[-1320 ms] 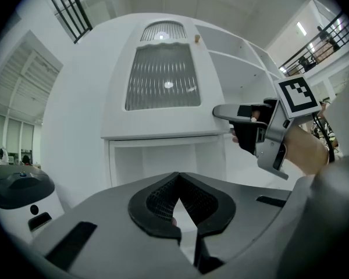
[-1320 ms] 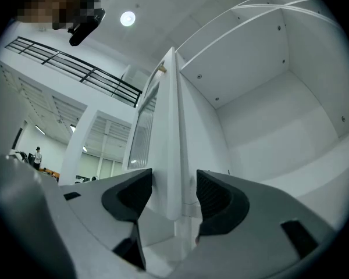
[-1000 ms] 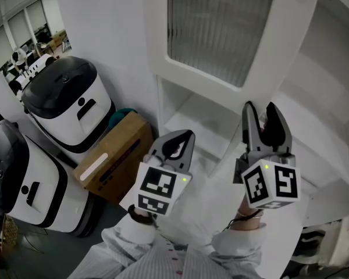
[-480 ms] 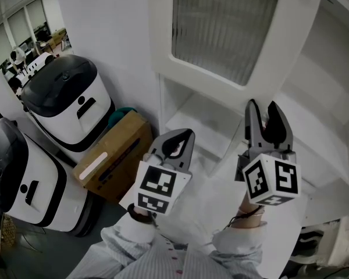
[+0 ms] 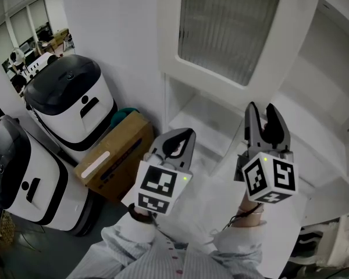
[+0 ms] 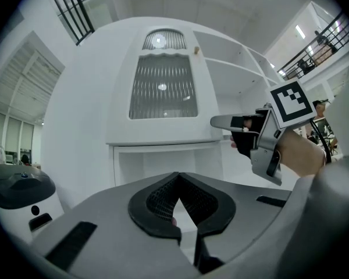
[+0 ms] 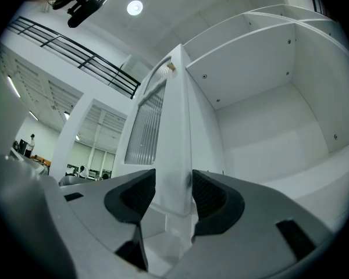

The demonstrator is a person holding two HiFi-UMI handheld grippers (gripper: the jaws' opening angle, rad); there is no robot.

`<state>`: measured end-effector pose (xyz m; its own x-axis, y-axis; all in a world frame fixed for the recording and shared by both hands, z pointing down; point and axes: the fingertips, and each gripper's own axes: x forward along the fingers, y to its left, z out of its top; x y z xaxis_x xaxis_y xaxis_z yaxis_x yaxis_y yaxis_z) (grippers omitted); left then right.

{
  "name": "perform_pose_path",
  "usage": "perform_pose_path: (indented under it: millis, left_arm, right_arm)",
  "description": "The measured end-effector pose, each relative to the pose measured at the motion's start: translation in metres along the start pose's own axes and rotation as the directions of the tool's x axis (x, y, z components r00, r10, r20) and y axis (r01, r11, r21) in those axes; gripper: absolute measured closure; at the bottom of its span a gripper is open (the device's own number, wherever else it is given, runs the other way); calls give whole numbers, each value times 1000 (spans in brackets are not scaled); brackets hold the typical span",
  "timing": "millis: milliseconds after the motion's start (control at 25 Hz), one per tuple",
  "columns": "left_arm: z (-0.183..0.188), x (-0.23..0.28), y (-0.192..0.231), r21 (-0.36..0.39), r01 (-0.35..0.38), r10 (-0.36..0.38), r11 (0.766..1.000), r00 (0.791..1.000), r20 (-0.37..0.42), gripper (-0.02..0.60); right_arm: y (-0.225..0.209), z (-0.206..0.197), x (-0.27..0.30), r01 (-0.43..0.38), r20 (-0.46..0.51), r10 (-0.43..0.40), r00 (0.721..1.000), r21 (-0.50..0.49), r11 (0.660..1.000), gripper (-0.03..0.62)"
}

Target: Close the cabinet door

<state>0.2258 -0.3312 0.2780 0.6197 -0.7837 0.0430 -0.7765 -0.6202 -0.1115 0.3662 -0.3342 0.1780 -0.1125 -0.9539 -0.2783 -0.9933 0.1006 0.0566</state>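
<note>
The white cabinet door [image 5: 282, 63], with a ribbed glass panel, stands open in front of the white shelves [image 5: 331, 103]. My right gripper [image 5: 260, 107] points up at the door's lower free edge. Its jaws have just been closing. In the right gripper view the door's edge [image 7: 175, 115] fills the gap between the pads of the right gripper [image 7: 173, 182], which is shut on it. My left gripper [image 5: 188, 134] hangs to the left, below the door. It is shut and holds nothing, as the left gripper view also shows for it [image 6: 177, 179], with the right gripper [image 6: 238, 129] and door [image 6: 163, 92] ahead.
Two white-and-black machines [image 5: 70, 97] [image 5: 17, 179] and a cardboard box [image 5: 113, 156] stand on the floor at the left. The lower cabinet compartment [image 5: 192, 112] is open under the door. Bare shelves [image 7: 267, 115] lie to the door's right.
The head view has drifted a little, so door and machines sit slightly further right. Both grippers keep their places, the right one still at the door's edge.
</note>
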Motion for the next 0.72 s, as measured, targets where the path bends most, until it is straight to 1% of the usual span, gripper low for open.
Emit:
perform_pose_path:
  millis: [200, 360, 520, 720]
  left_arm:
    - [3, -17, -4, -2, 3, -3, 1000, 1000, 8, 572]
    - [0, -31, -8, -19, 17, -17, 1000, 1000, 11, 572]
    - [1, -47, -11, -25, 30, -29, 999, 999, 18, 572]
    - [-2, -64, -27, -51, 76, -75, 996, 997, 25, 572]
  right_arm:
    - [14, 6, -17, -17, 0, 17, 1000, -4, 1000, 396]
    - [32, 9, -33, -46, -2, 46, 999, -13, 999, 396]
    - [54, 5, -50, -87, -26, 86, 996, -8, 996, 399]
    - [78, -11, -77, -140, -72, 139, 988, -4, 990, 421]
